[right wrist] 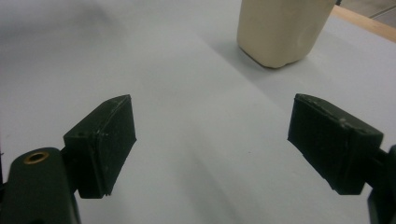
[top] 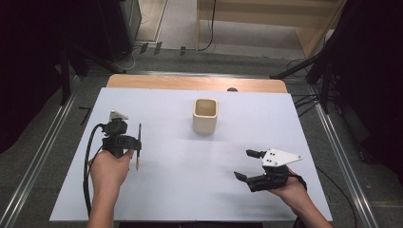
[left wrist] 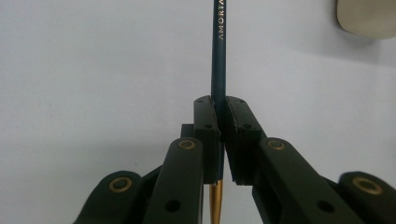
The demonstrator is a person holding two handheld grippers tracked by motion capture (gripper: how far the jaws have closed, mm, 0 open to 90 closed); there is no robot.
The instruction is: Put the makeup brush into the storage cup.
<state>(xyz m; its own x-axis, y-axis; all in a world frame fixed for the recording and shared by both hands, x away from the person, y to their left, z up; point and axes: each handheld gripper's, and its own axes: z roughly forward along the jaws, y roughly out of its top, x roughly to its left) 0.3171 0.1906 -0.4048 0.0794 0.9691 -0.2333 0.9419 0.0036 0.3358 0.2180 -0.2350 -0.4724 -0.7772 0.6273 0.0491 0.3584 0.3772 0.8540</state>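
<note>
My left gripper (top: 138,145) is shut on a thin dark teal pencil (top: 139,137) with a gold end, held above the white table sheet at the left. In the left gripper view the pencil (left wrist: 218,56) runs straight up between the two closed jaws of my left gripper (left wrist: 219,105), its gold end showing below them. A cream square cup (top: 205,115) stands upright in the middle back of the sheet. My right gripper (top: 246,165) rests low at the front right, open with nothing between its jaws; in the right gripper view my right gripper (right wrist: 212,123) faces the cup (right wrist: 280,28).
The white sheet (top: 190,190) covers a wooden table whose back edge (top: 195,83) shows. Black cables trail from both grippers. Metal rails (top: 43,156) run along the floor on both sides of the table. The cup's corner (left wrist: 369,18) sits at the upper right in the left gripper view.
</note>
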